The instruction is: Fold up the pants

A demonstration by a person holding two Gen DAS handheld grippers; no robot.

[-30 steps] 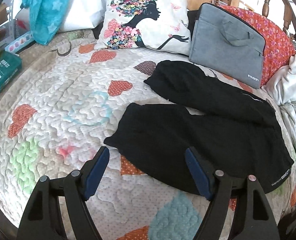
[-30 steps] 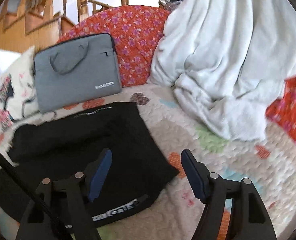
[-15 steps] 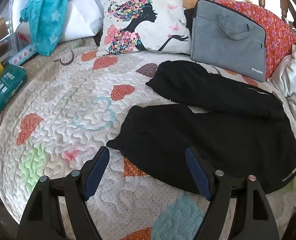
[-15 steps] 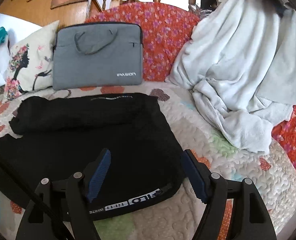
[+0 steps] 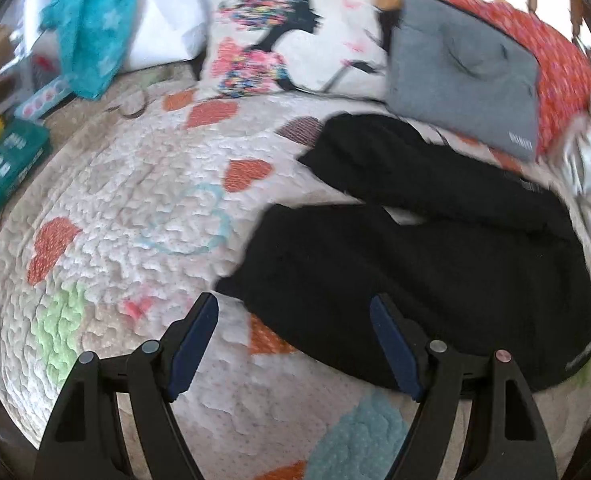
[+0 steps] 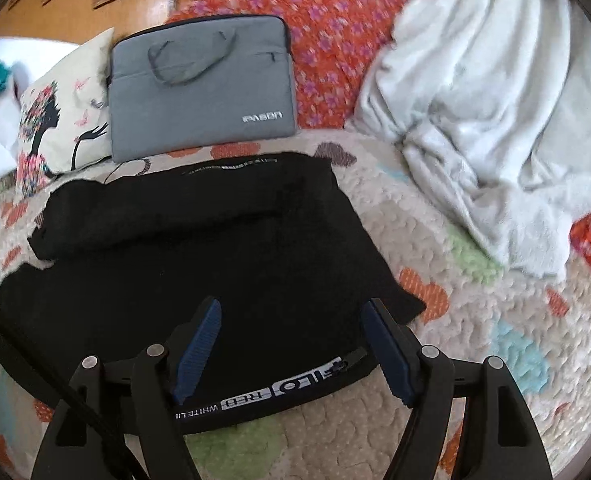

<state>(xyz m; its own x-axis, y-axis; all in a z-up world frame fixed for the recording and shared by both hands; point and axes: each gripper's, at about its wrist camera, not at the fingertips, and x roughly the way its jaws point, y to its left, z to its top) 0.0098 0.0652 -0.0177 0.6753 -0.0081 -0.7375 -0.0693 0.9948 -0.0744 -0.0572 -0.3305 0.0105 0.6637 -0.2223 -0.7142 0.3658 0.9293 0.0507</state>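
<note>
Two legs of black pants spread flat, unfolded.

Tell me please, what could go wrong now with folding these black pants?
1. The right gripper, open above the waistband, might pinch the quilt too.
2. The left gripper hangs over the near leg; the far leg lies apart, so the legs may fold unevenly.

Matt black cloth pants — puckered quilt
</note>
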